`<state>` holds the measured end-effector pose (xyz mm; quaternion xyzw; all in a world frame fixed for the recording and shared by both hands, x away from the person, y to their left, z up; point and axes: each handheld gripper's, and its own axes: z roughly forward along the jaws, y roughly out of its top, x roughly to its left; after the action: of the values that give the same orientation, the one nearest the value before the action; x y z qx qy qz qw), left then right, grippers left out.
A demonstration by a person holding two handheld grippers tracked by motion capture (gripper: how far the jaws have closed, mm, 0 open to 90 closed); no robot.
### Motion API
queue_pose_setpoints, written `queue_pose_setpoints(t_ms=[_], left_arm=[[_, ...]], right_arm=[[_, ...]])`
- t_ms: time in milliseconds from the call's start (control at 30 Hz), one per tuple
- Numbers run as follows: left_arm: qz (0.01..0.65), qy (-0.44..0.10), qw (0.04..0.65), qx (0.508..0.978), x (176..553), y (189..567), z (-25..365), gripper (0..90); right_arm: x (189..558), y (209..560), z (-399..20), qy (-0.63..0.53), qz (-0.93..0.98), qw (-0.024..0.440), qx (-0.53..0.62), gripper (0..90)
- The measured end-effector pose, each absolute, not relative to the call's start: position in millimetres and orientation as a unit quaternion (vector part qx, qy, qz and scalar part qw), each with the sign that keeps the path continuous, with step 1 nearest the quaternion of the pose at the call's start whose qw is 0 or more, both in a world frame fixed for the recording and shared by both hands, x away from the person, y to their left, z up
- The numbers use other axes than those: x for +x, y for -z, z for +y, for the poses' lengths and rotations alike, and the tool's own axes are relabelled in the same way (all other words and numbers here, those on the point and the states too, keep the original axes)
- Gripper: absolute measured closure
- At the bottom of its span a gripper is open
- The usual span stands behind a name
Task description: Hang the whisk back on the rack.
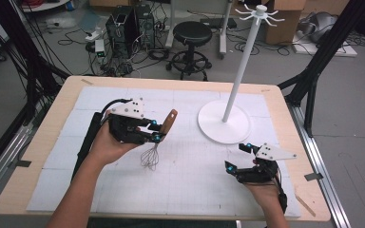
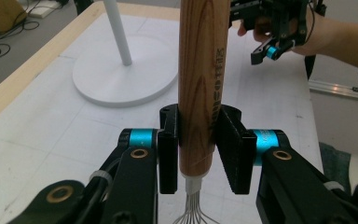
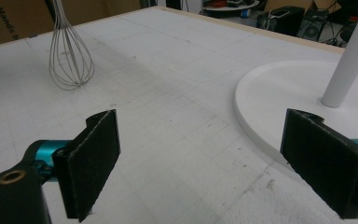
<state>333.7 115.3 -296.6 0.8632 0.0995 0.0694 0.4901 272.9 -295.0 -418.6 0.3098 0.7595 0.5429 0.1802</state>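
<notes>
A whisk with a wooden handle (image 1: pixel 168 122) and a wire head (image 1: pixel 150 158) hangs over the white mat, head down. My left gripper (image 1: pixel 156 130) is shut on the lower part of that handle; in the left gripper view the handle (image 2: pixel 200 70) stands between the two black pads (image 2: pixel 168 149). My right gripper (image 1: pixel 238 156) rests near the front right of the mat, open and with nothing in it; its pads (image 3: pixel 93 158) stand wide apart. The whisk's wire head (image 3: pixel 70 58) hangs beyond them at the upper left. A white stand with a round base (image 1: pixel 223 122) and a tall pole (image 1: pixel 244 52) stands at the back right.
The wooden table (image 1: pixel 38 142) carries a white gridded mat (image 1: pixel 190 175). The stand's top has several hooks (image 1: pixel 260 14). Behind the table, on the floor, are a black stool (image 1: pixel 191 35), computer cases (image 1: pixel 128 23) and cables. Black frame poles rise at both sides.
</notes>
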Motion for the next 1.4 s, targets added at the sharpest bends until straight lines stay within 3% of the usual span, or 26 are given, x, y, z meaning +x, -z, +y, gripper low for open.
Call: queue_pose_setpoints(t_ms=[733,1400], left_arm=[[0.096,-0.049,0.522,0.846,358.0,253.8,102.9,70.5],[0.071,-0.053,0.535,0.841,431.7,187.7,53.2,70.5]], right_arm=[[273.2,418.8,-294.9,-0.543,0.76,0.18,0.308,11.0],[271.5,418.1,-294.9,-0.548,0.758,0.175,0.308,11.0]])
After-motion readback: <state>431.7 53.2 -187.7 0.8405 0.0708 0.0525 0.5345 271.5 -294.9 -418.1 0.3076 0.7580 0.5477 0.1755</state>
